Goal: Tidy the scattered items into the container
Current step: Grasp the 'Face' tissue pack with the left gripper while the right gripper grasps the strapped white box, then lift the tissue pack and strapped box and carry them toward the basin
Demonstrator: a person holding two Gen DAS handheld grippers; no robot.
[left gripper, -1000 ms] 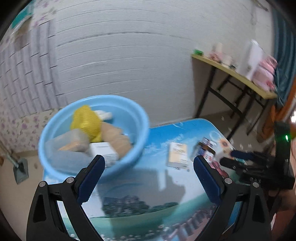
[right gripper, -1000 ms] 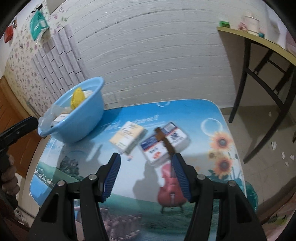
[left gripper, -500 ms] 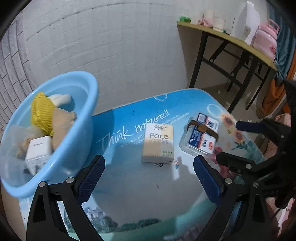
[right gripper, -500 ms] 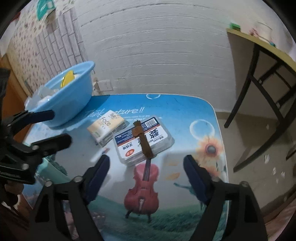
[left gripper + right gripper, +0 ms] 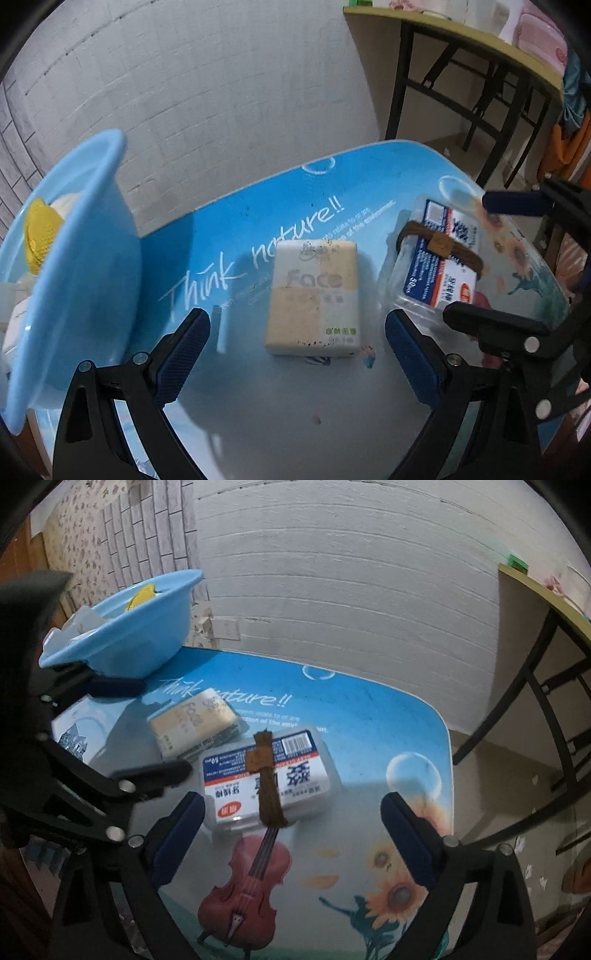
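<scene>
Soft plastic wrap makes the Face tissue pack [image 5: 314, 297] light and squashy; I'd pinch its long sides. It lies flat on the desk [image 5: 258, 406] between my left gripper [image 5: 297, 347], fingers spread. The right gripper [image 5: 291, 830], also spread, faces the clear toothpick box [image 5: 267, 775] just beside. The blue basin [image 5: 85, 266] stands left.
</scene>
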